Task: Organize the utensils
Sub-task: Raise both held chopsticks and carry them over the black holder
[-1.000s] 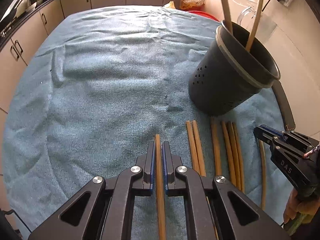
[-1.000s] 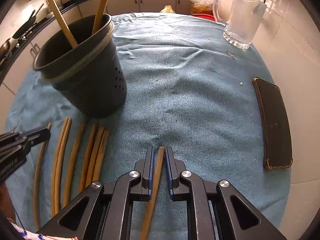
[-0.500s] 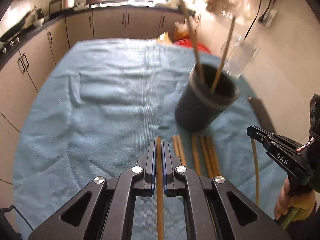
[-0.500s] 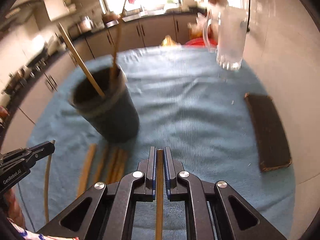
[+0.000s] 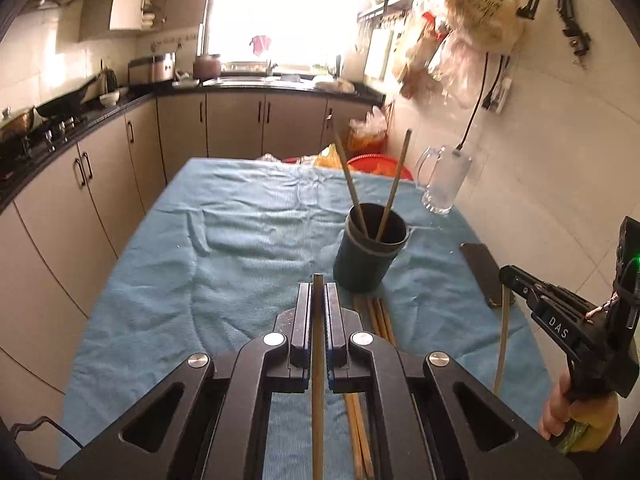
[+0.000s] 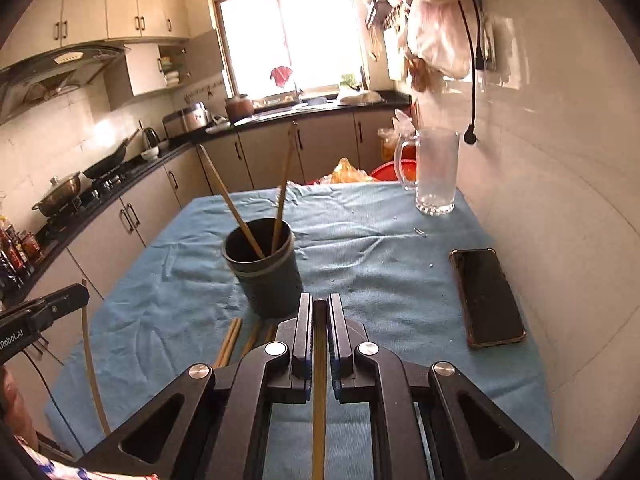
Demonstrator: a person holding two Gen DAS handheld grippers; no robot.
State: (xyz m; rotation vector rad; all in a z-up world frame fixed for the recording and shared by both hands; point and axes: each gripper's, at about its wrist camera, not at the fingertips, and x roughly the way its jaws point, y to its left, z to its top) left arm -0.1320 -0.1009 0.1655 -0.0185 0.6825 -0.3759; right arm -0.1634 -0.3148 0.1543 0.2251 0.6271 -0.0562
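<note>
My left gripper is shut on a wooden chopstick, held above the blue cloth. My right gripper is shut on another chopstick, which hangs down from its jaws in the left wrist view. The dark round utensil holder stands upright ahead of both grippers. Two chopsticks lean inside it. Several loose chopsticks lie on the cloth in front of the holder, partly hidden by my fingers. In the right wrist view the holder is ahead and to the left.
A black phone lies on the blue cloth near the right wall. A glass mug stands at the far right corner. Kitchen cabinets run along the left and back. A red basin sits beyond the table.
Both grippers have risen off the cloth, each carrying a chopstick, and have tilted upward so the kitchen shows. The right jaws closed tight on their chopstick. The holder now looks farther away.
</note>
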